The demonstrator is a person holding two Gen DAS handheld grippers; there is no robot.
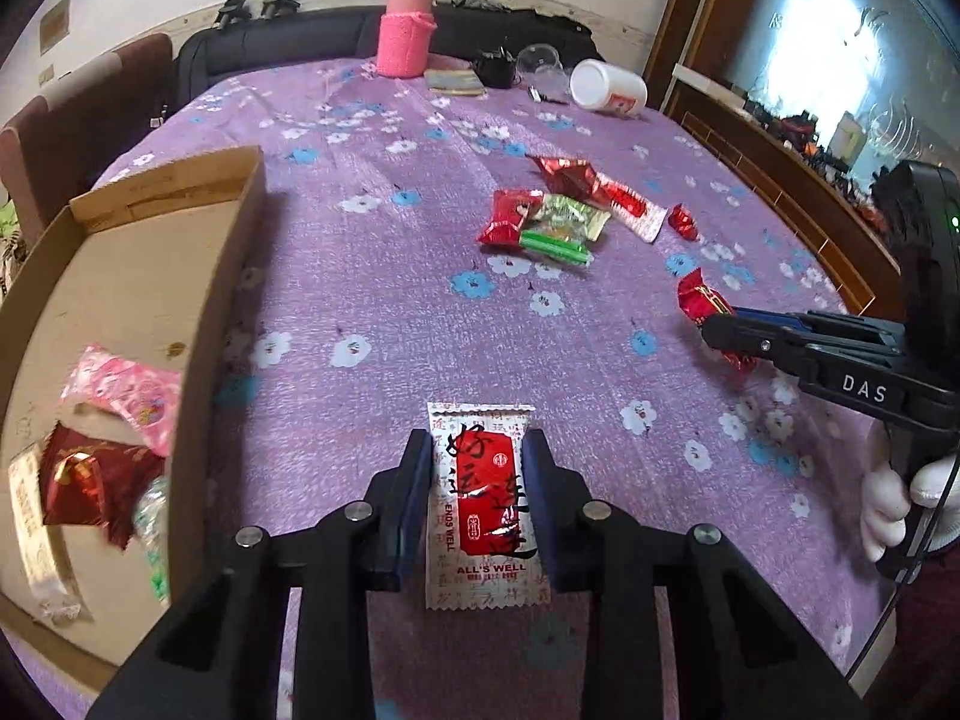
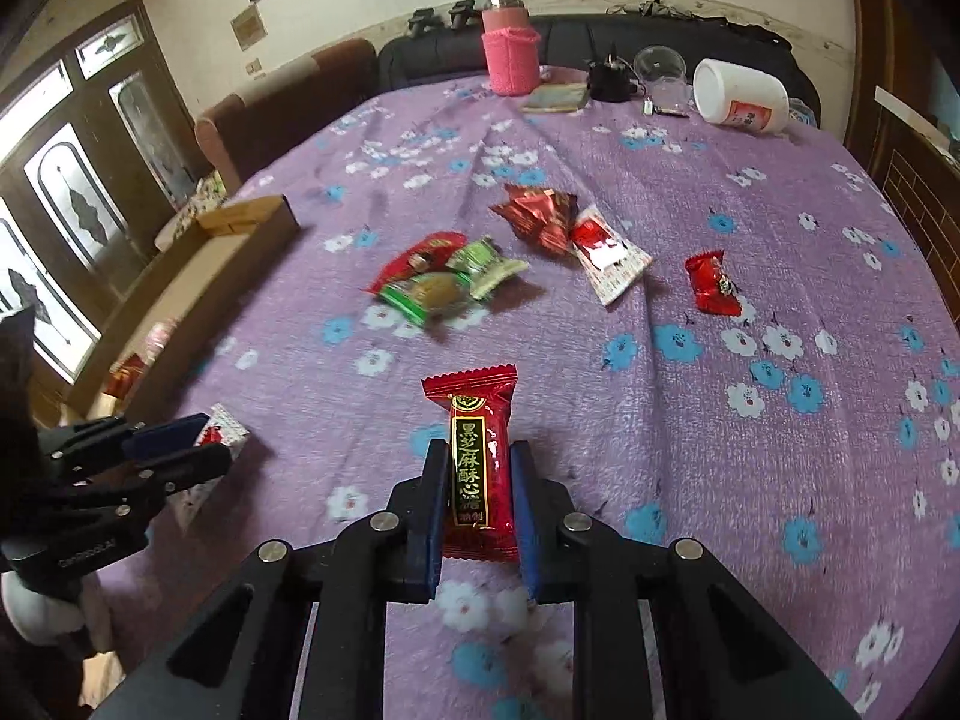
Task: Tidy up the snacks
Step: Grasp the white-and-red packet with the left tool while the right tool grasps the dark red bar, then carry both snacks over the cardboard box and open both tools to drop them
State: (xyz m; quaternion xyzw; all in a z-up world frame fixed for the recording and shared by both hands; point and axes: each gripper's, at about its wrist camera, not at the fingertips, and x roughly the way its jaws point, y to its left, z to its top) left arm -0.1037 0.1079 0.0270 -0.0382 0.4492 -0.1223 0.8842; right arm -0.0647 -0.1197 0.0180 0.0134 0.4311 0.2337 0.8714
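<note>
Your bench carries a purple cloth with blue and white flowers; every place below is given from the cardboard box at its left edge.

Box: one, open-topped. Inside it you have one pink packet, one dark red packet, and pale wrappers at the near end too blurred to count.

Far end of the bench, well apart from the box: one pink-sleeved bottle, upright; one white jar, lying on its side; one clear cup.

Loose pile, mid-bench to the right of the box: two green packets, one red packet under them, one crumpled dark red wrapper, one white-and-red sachet. Further right, one small red candy, alone.

Your left gripper, just right of the box's near end: fingers clamped on one white-and-red sachet, pads pressing both long edges.

Your right gripper, well right of the box: fingers clamped on one red bar packet with gold lettering, its far end sticking out past the fingertips.

Gloved hand: one in view, on the right gripper's handle.
</note>
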